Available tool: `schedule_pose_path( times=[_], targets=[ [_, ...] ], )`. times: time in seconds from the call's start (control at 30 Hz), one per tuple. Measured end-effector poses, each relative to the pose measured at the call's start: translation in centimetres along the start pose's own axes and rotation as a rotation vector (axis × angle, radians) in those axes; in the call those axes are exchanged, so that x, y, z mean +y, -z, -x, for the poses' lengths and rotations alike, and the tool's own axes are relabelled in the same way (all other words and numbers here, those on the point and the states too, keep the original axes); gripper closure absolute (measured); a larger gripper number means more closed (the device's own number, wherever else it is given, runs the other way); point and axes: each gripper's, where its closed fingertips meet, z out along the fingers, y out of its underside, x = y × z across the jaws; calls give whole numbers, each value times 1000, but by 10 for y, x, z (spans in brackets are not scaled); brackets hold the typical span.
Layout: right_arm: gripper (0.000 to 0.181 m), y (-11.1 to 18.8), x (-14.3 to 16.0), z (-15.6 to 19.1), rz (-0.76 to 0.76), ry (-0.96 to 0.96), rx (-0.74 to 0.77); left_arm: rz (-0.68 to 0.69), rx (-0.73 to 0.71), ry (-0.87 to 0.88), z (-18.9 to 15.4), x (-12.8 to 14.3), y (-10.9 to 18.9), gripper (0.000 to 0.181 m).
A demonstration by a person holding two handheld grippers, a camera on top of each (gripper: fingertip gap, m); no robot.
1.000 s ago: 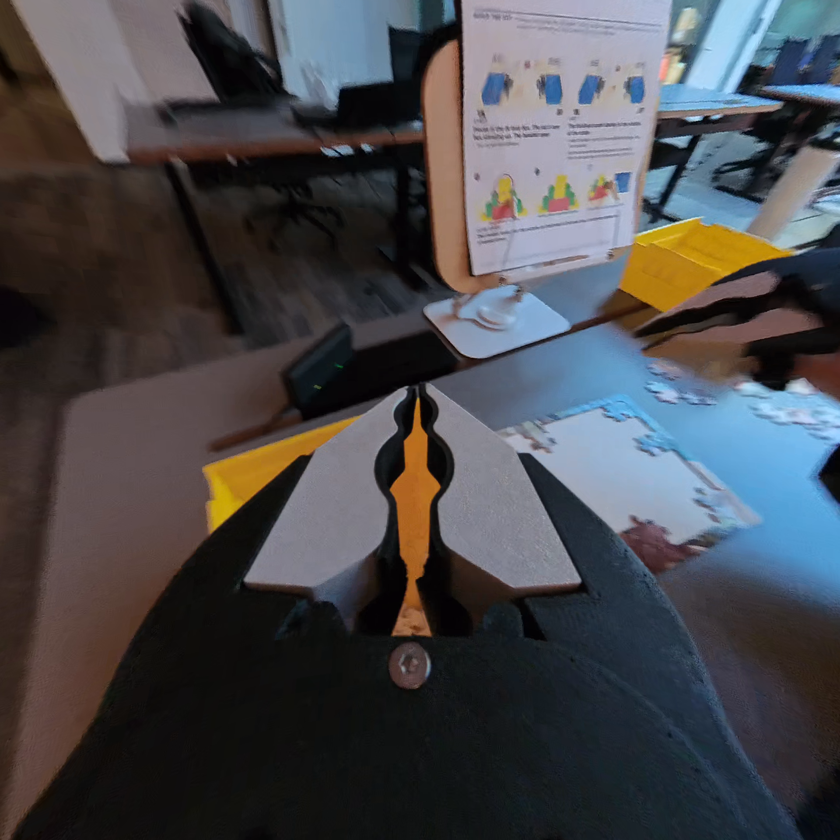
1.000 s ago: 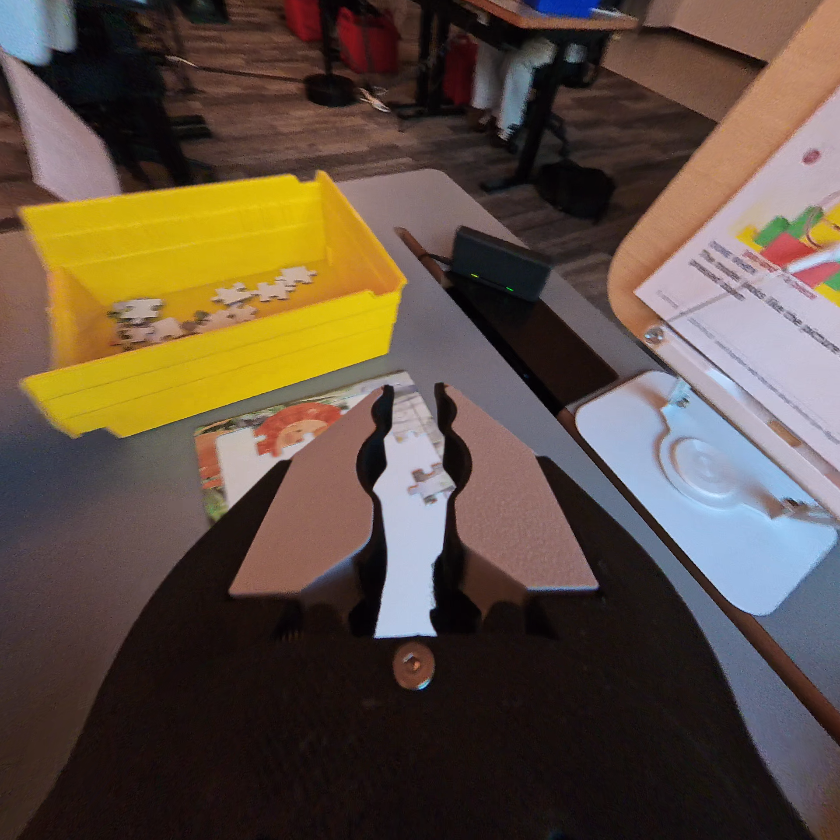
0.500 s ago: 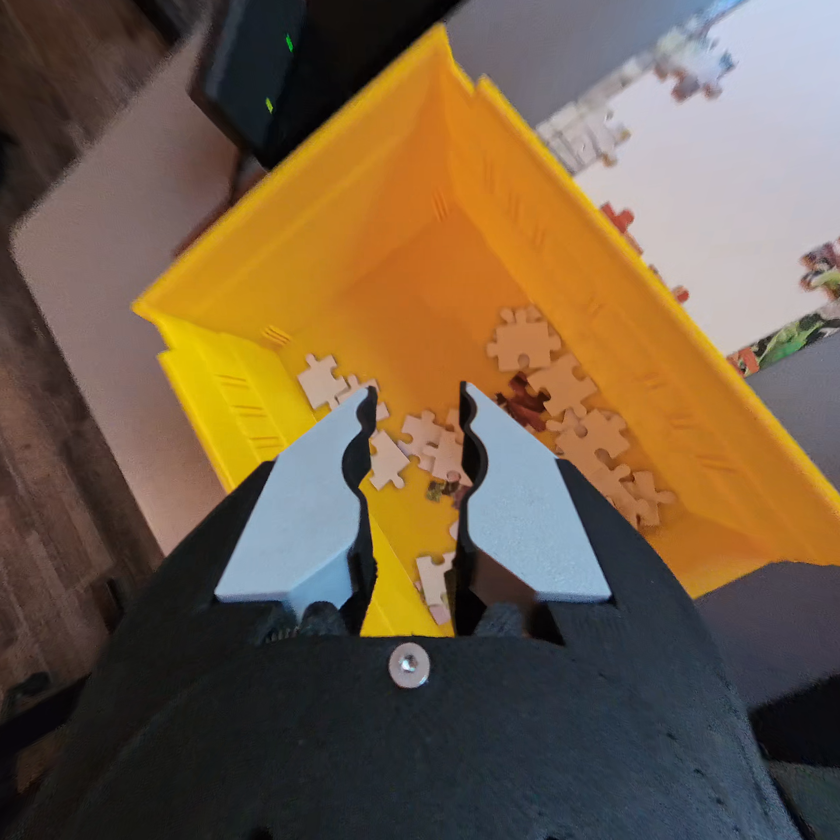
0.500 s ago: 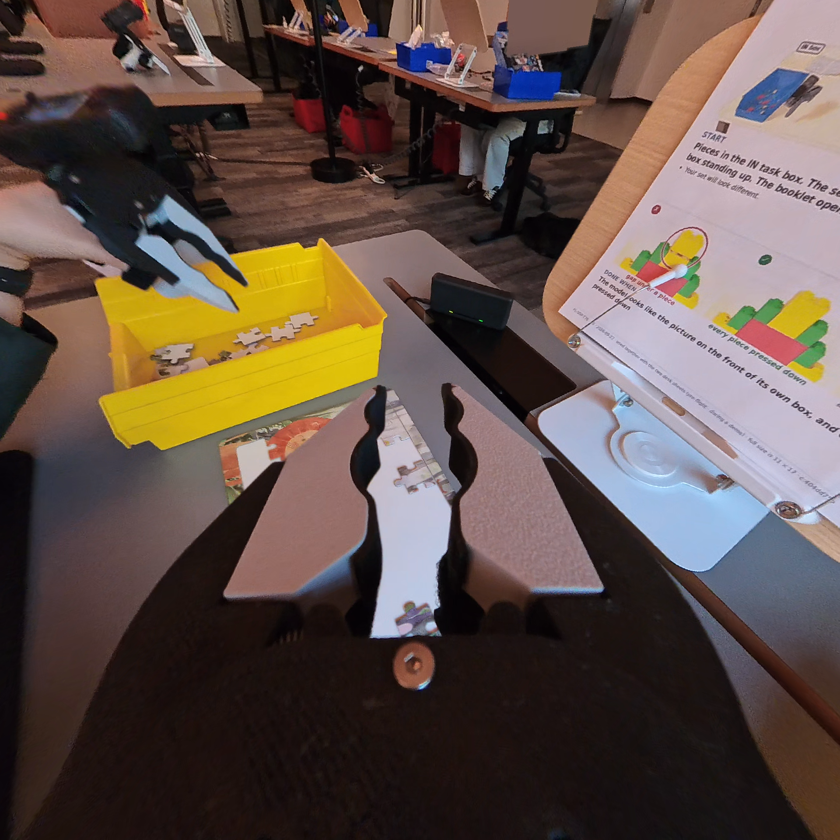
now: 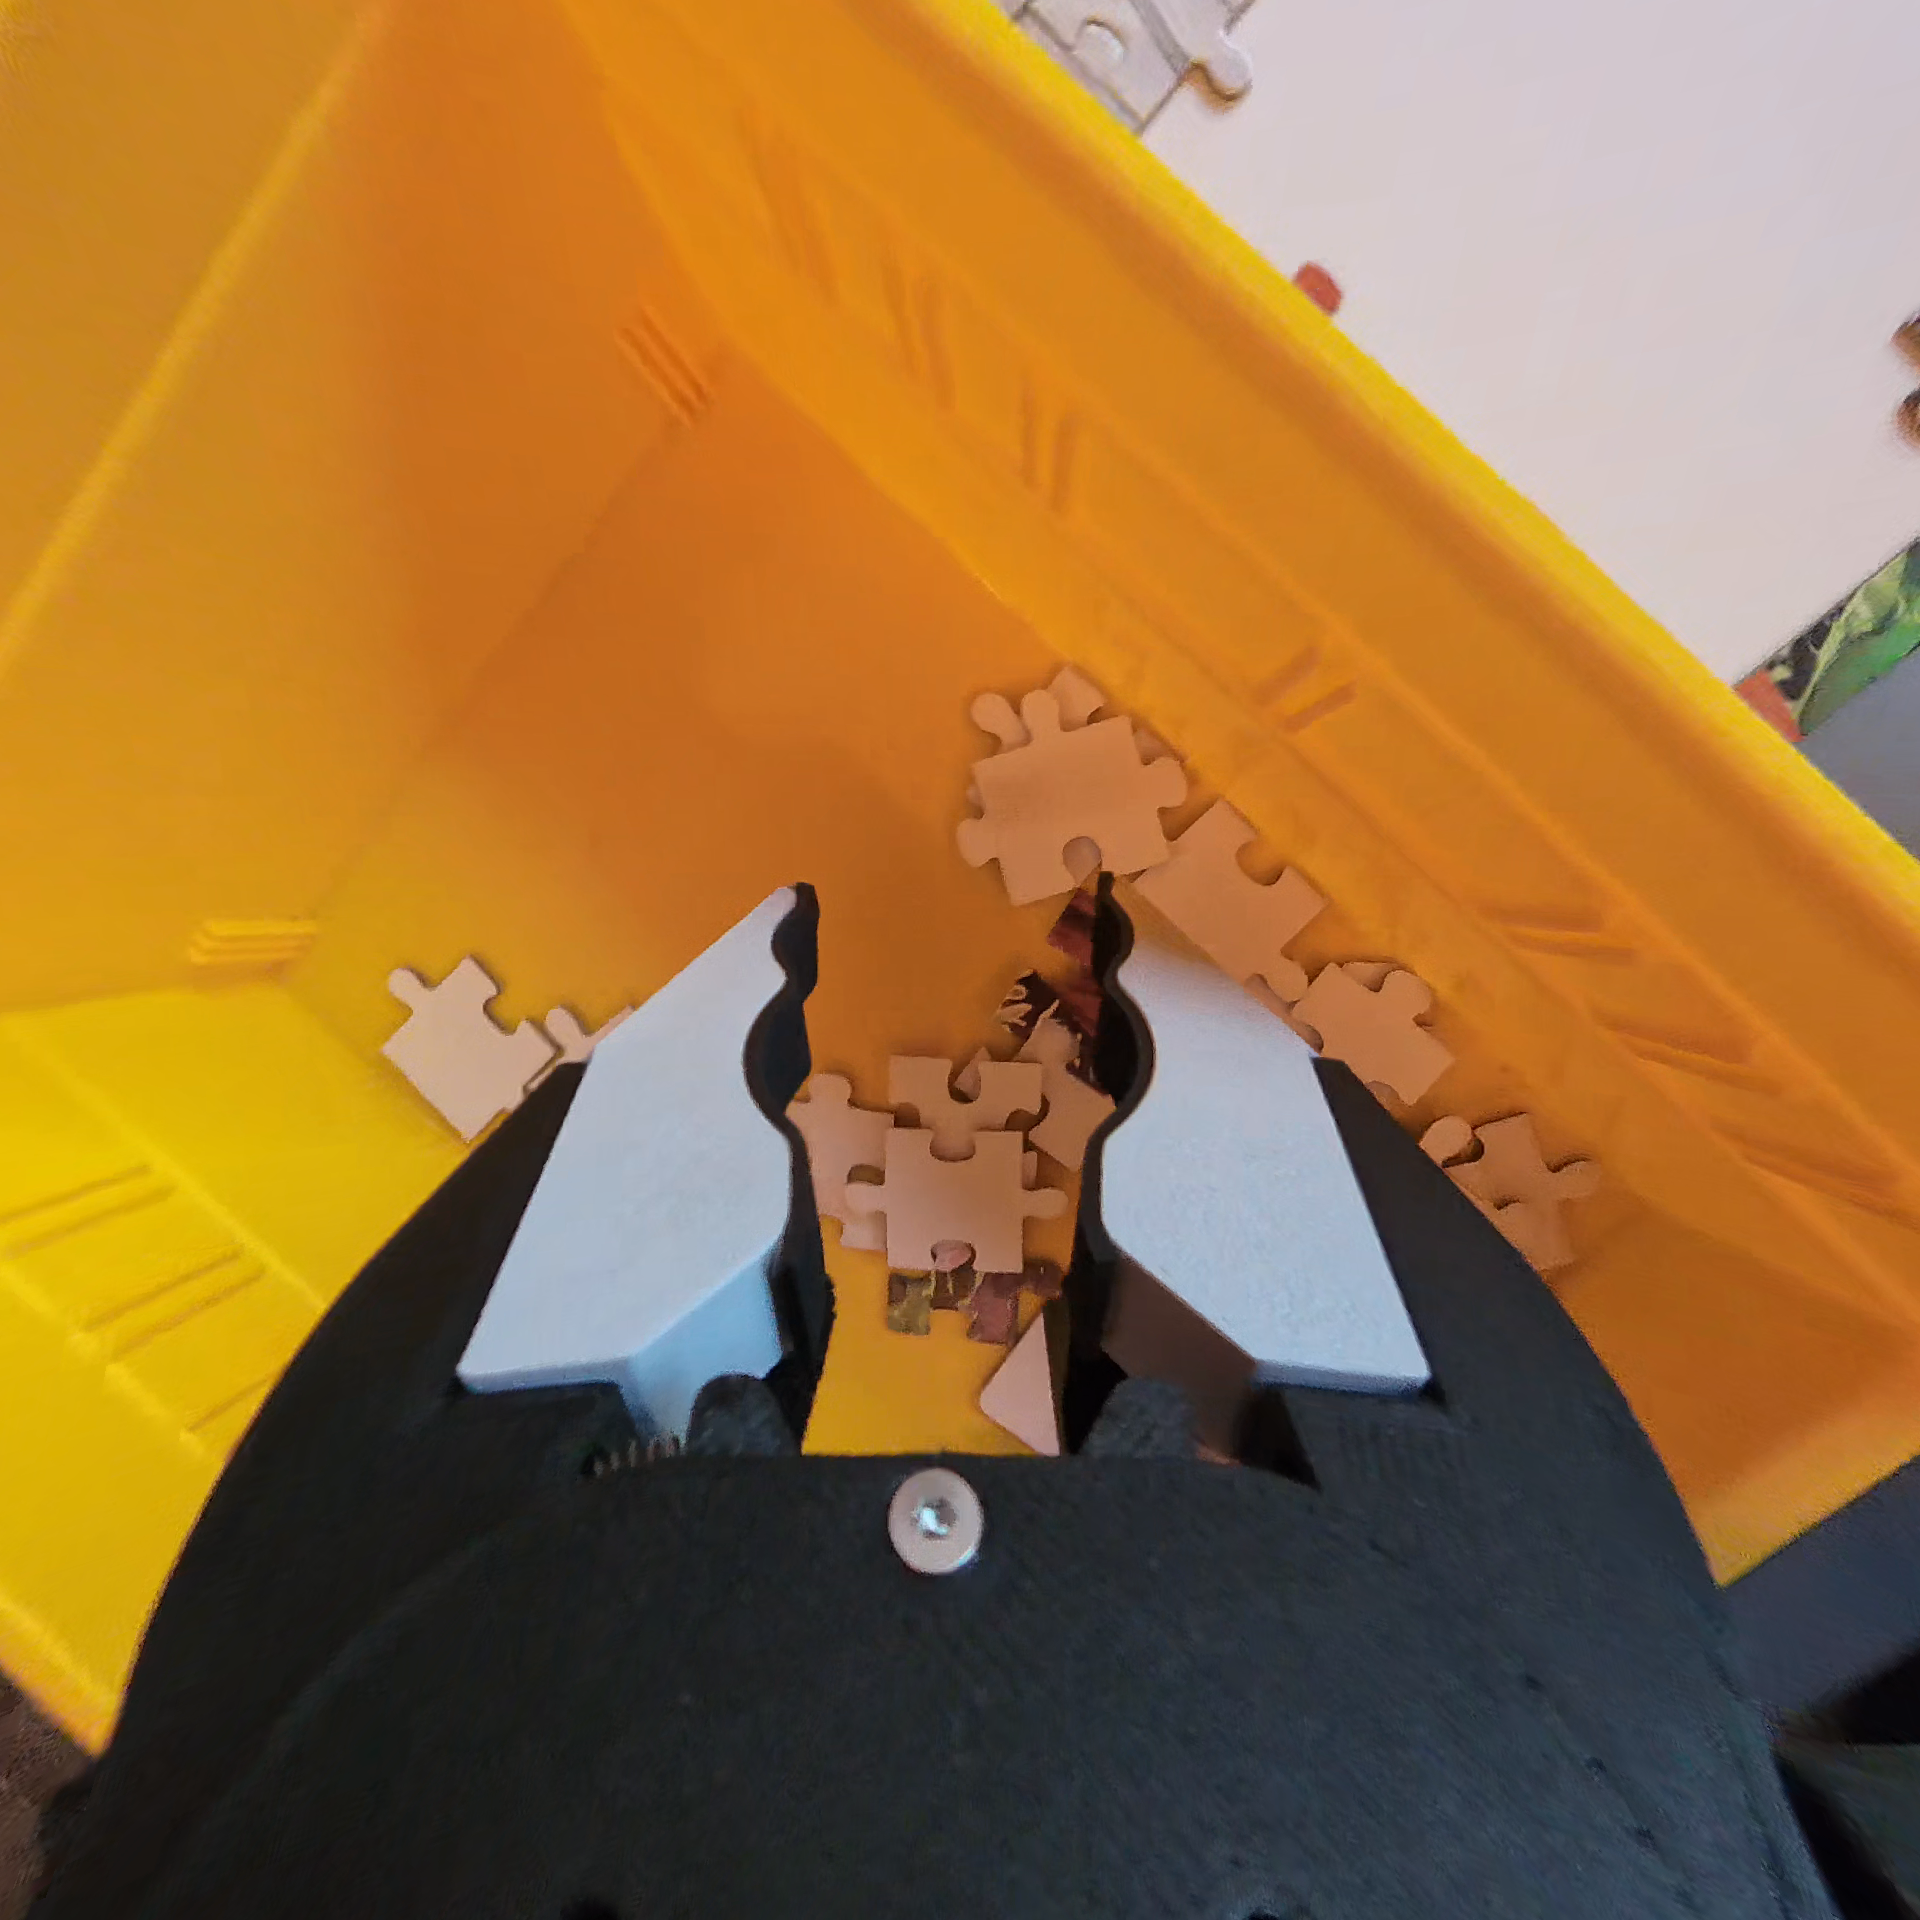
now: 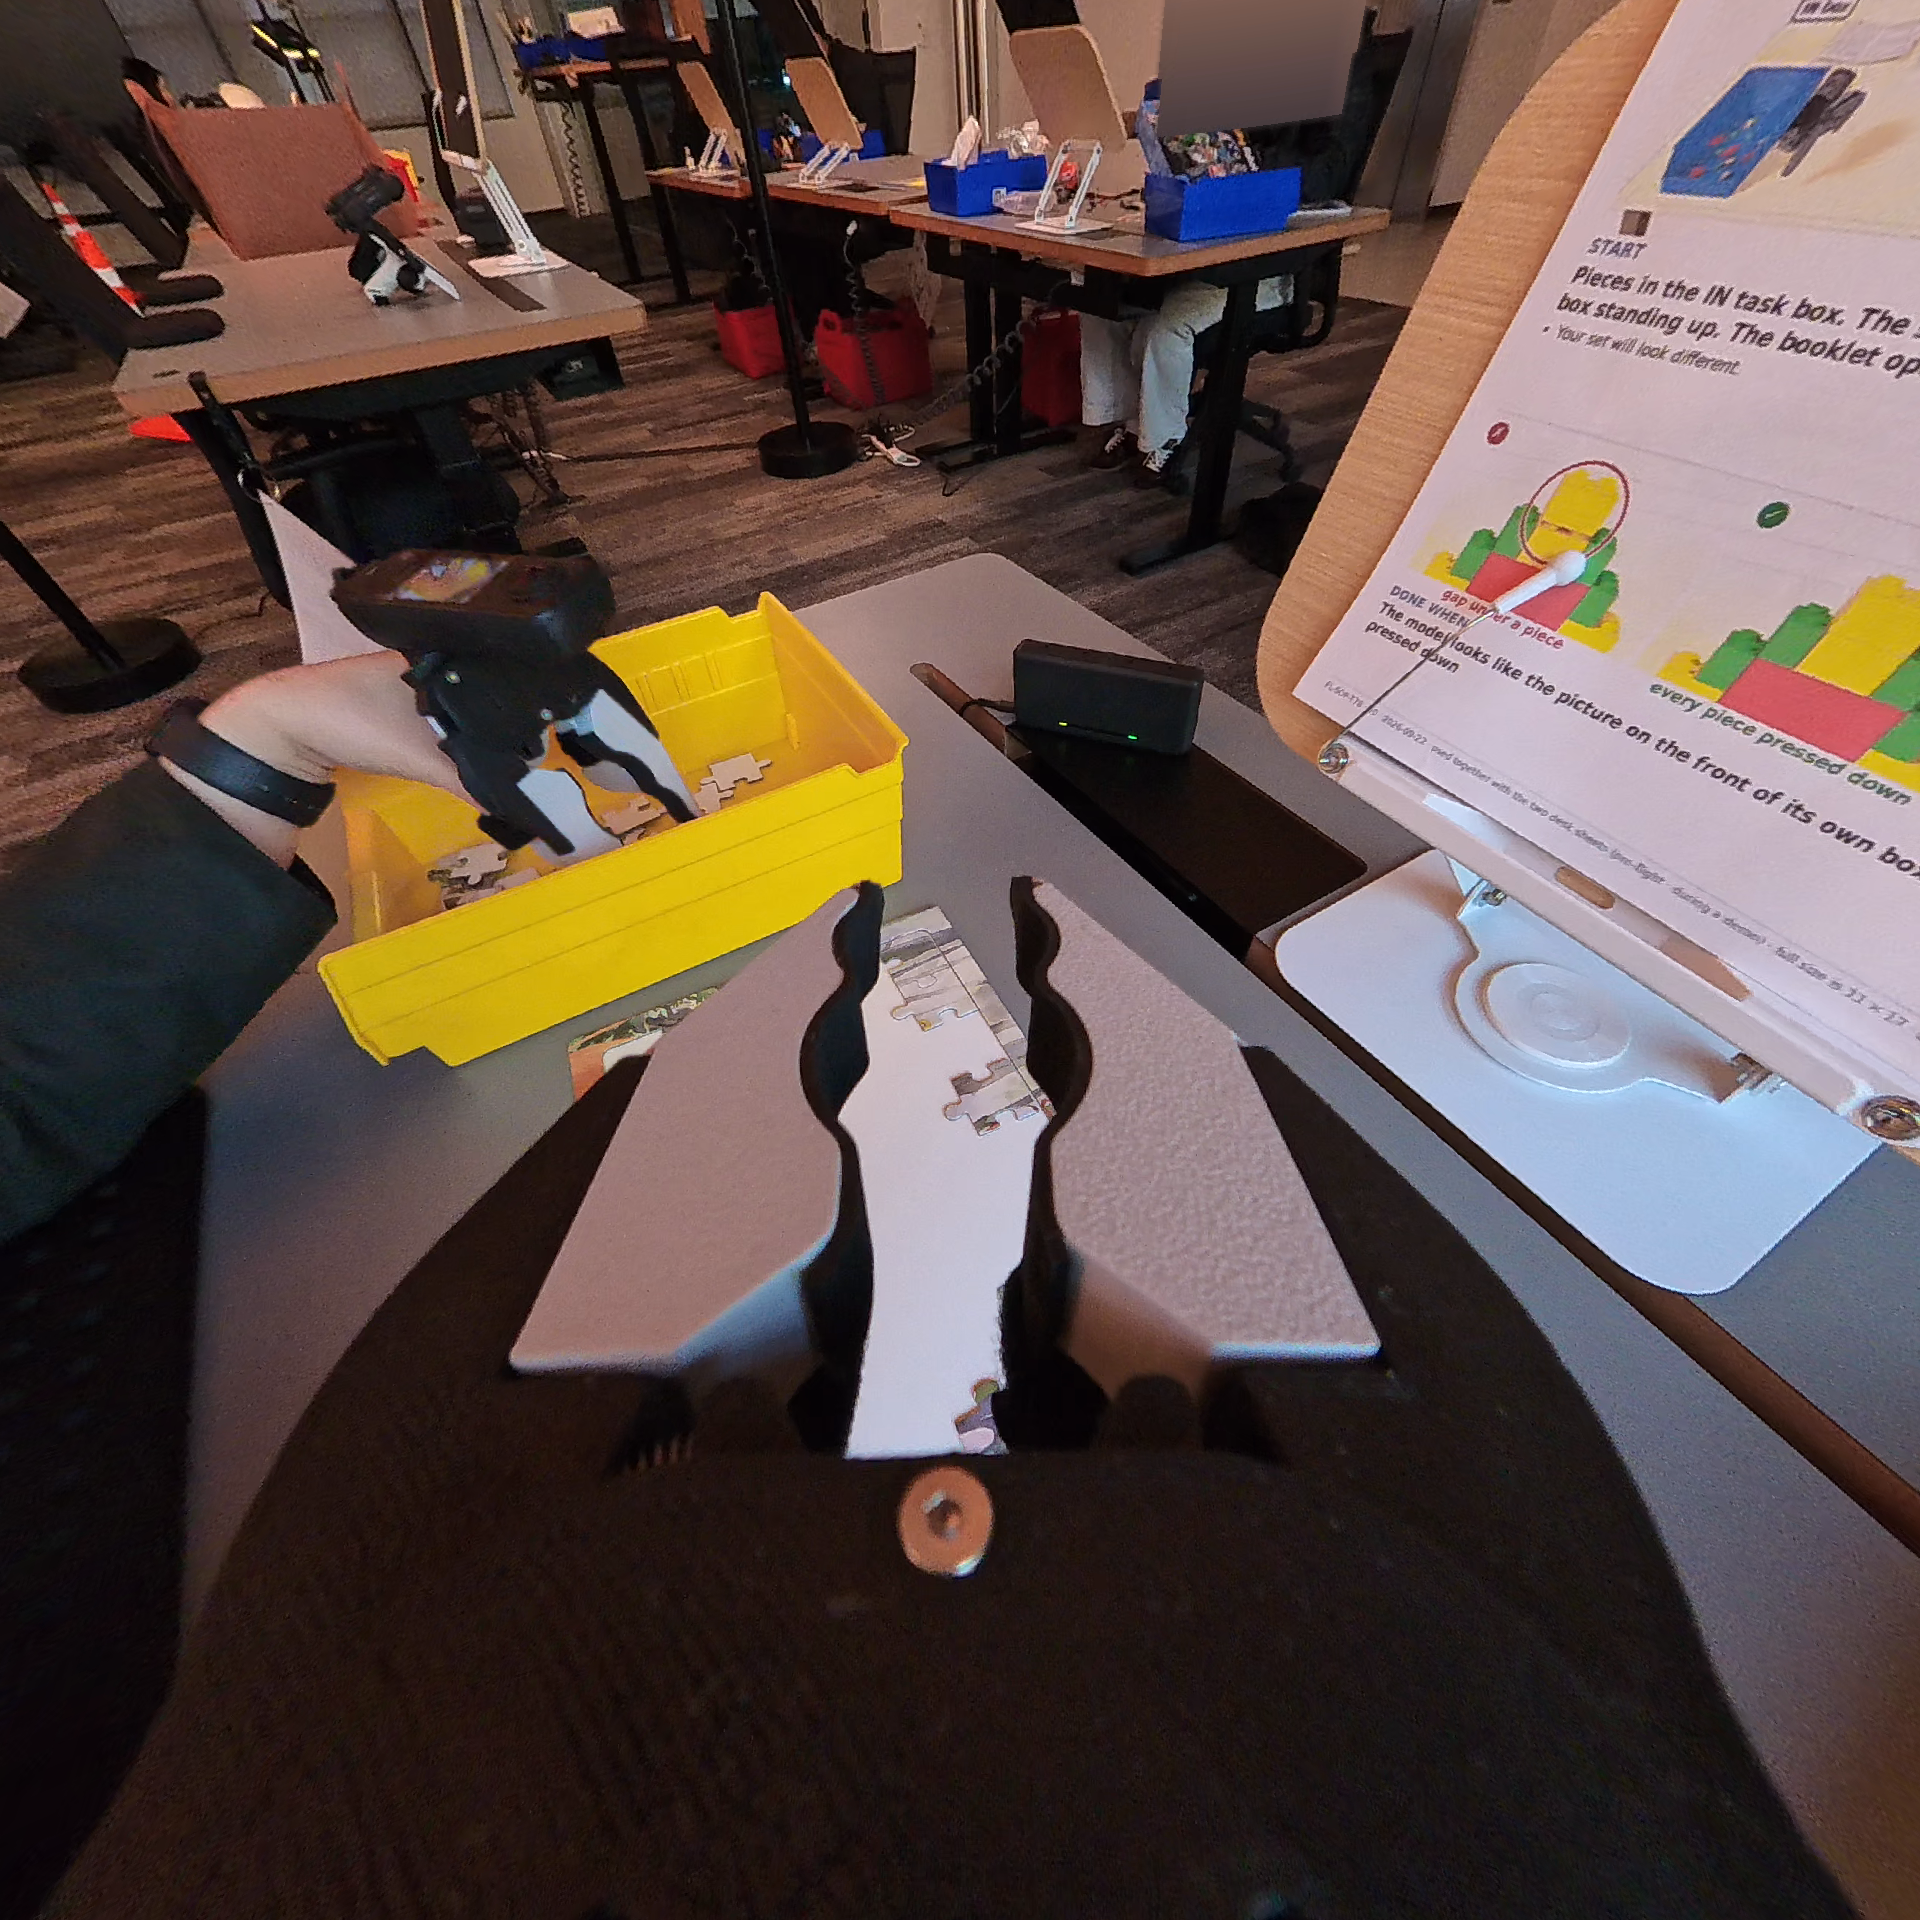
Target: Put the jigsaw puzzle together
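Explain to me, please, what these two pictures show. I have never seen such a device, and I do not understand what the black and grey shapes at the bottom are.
They are two hand-held grippers, each carrying a camera that looks along its two grey fingers. A person holds one in each hand.

In the left wrist view, the left gripper is open and empty, reaching into a yellow plastic bin of loose cardboard puzzle pieces, mostly lying face down.

The right wrist view looks from farther off: the right gripper, also open and empty, hangs above the white puzzle board on the grey table. Beyond it, the person's hand dips the left gripper into the bin.
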Motion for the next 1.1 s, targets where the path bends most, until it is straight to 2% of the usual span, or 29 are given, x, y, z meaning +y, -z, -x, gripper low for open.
schedule_pose_path(
  times=[0.27,0.3,0.37,0.63,0.77,0.87,1.1],
  targets=[
    [156,-5,6,1,31,1,-5,21,55,-49,-12,-1,-16,142],
    [156,-5,7,1,34,3,-7,28,54,-57,-12,0,-16,150],
    [156,-6,8,1,40,5,-8,48,67,-77,-15,2,-16,181],
    [156,-8,13,-2,58,2,1,76,-36,71,18,22,-2,181],
    [156,-8,14,-3,64,3,6,65,-21,156,21,31,8,181],
    [156,-9,15,-4,71,5,9,145,3,247,18,49,18,157],
    [156,-9,18,-4,87,12,12,230,51,365,6,64,33,142]
  ],
)
